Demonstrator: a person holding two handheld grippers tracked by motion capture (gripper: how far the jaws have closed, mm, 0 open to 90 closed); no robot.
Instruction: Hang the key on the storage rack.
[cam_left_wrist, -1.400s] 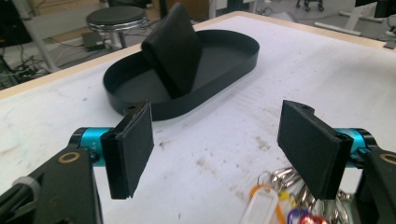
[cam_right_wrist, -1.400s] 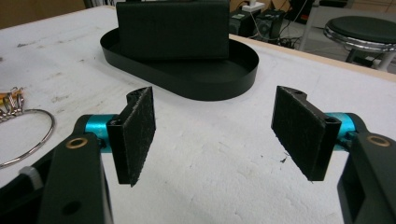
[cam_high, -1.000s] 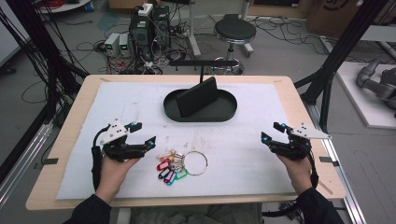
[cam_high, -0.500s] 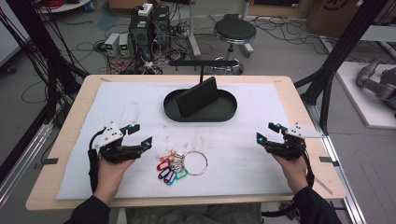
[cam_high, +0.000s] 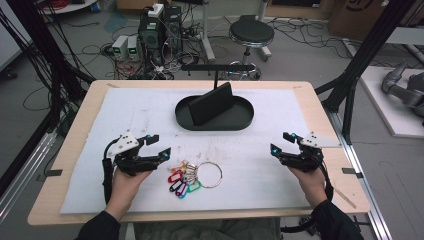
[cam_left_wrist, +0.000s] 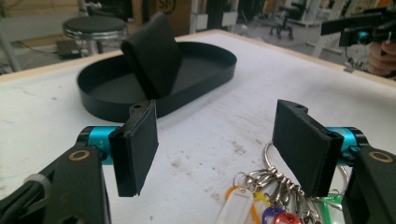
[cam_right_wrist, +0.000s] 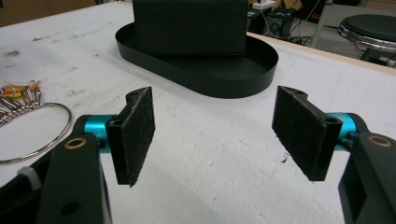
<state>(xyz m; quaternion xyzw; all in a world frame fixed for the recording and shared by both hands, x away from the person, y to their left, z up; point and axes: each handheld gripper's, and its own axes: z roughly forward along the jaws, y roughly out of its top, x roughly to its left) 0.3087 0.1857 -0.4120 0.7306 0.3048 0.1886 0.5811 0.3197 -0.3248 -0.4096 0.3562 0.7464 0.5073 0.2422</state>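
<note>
The left tongs (cam_high: 157, 146) have slid down and toward the person over the last second, and they now sit just beside the bunch of key tags (cam_high: 182, 179) on its big steel ring (cam_high: 210, 175), jaws standing wide apart and holding nothing. In the left gripper view the coloured tags (cam_left_wrist: 261, 205) lie low in the frame, partly under the right-hand jaw, so the opening is nearly lined up with the bunch but not yet around it. The right tongs (cam_high: 281, 143) have also crept inward from the table's right edge — they hover over bare white mat, jaws equally spread, well apart from the ring, which shows at the far left of the right gripper view (cam_right_wrist: 37, 130). The key bunch itself lies flat on the mat near the front of the table (cam_high: 320, 100), between the two hands and closer to the left one; the black oval tray (cam_high: 240, 120) with its upright black slab (cam_high: 212, 103) stands farther back, untouched. The shift suggests the left hand is settling in for the pickup: a small move to its right and down should bring the tags or ring between the pads. The thin ring lying flat may be awkward to pinch.
</note>
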